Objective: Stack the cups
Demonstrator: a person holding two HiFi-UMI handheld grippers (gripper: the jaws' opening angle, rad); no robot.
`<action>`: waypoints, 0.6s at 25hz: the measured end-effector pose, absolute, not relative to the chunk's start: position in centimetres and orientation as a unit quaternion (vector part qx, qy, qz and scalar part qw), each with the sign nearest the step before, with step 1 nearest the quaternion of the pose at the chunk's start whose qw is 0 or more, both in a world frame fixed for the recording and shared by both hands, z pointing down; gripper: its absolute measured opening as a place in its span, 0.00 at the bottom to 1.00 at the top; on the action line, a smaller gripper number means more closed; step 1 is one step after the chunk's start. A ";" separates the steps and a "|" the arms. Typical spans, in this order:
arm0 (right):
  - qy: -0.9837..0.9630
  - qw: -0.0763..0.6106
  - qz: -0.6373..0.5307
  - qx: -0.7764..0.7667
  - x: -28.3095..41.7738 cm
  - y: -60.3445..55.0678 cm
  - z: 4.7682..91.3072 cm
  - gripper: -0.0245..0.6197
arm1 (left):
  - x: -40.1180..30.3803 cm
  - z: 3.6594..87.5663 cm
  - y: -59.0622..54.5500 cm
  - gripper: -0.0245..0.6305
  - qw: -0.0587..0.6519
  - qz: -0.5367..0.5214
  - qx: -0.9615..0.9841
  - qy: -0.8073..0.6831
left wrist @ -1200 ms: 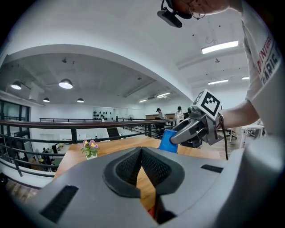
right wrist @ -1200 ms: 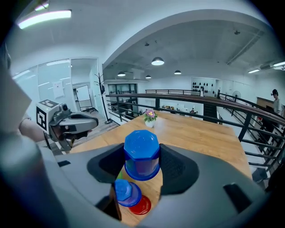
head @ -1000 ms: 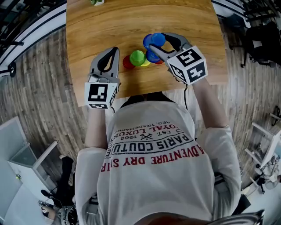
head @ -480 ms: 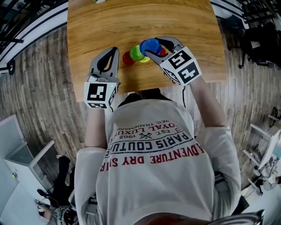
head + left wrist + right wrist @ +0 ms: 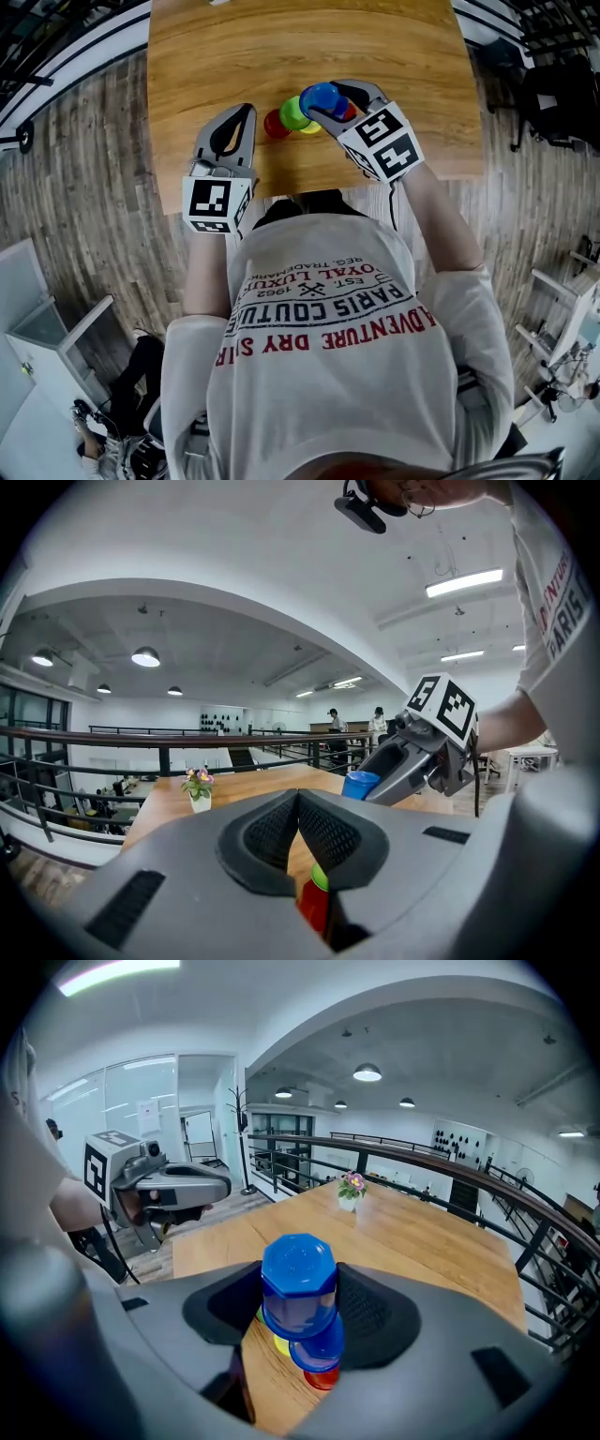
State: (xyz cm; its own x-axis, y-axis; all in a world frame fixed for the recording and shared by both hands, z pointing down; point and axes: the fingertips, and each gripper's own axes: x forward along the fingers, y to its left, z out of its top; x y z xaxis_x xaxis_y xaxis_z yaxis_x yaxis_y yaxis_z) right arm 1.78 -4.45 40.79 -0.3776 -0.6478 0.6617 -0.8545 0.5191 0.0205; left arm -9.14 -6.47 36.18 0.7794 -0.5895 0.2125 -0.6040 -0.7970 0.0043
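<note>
The right gripper (image 5: 330,99) grips a blue cup (image 5: 323,96) base-up and has brought it closer to the green cup (image 5: 295,113) than a second ago. It now hangs at the green cup's 2 o'clock, over the cluster. The left gripper (image 5: 242,117), jaws closed on nothing, has stayed at 8 o'clock of the red cup (image 5: 273,125).

Upturned blue cup (image 5: 298,1283) over second blue cup (image 5: 317,1346), green cup (image 5: 294,112), red cup (image 5: 275,124) beside

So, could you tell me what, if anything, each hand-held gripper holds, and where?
Right hand-held gripper: blue plastic cup, by its side walls. Left hand-held gripper: nothing.
</note>
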 end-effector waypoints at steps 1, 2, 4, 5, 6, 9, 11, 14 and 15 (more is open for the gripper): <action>-0.813 0.311 0.166 0.462 1.7 -4.5 40.7 0.43 | -9.2 36.2 -6.5 0.06 0.037 0.101 0.942 -0.317; -0.814 0.309 0.168 0.463 1.7 -4.5 40.7 0.43 | -9.3 36.2 -6.5 0.06 0.037 0.101 0.942 -0.318; -0.814 0.305 0.171 0.464 1.7 -4.6 40.5 0.47 | -9.4 36.1 -6.6 0.06 0.038 0.101 0.941 -0.320; -0.814 0.303 0.171 0.465 1.8 -4.6 40.3 0.50 | -9.4 36.0 -6.7 0.06 0.039 0.101 0.941 -0.320; -0.815 0.298 0.171 0.467 1.8 -4.6 40.1 0.51 | -9.4 36.0 -6.8 0.06 0.039 0.100 0.941 -0.320; -0.818 0.276 0.164 0.476 2.3 -4.8 38.9 0.52 | -9.0 35.9 -6.9 0.06 0.036 0.098 0.942 -0.320; -0.822 0.253 0.156 0.485 2.8 -5.0 37.6 0.52 | -8.6 35.7 -7.0 0.06 0.033 0.097 0.942 -0.320; -0.830 0.200 0.137 0.502 3.6 -5.5 34.9 0.52 | -8.1 35.0 -7.4 0.06 0.026 0.092 0.942 -0.320; -0.832 0.180 0.131 0.508 3.9 -5.6 34.0 0.52 | -7.9 34.8 -7.5 0.06 0.024 0.091 0.943 -0.321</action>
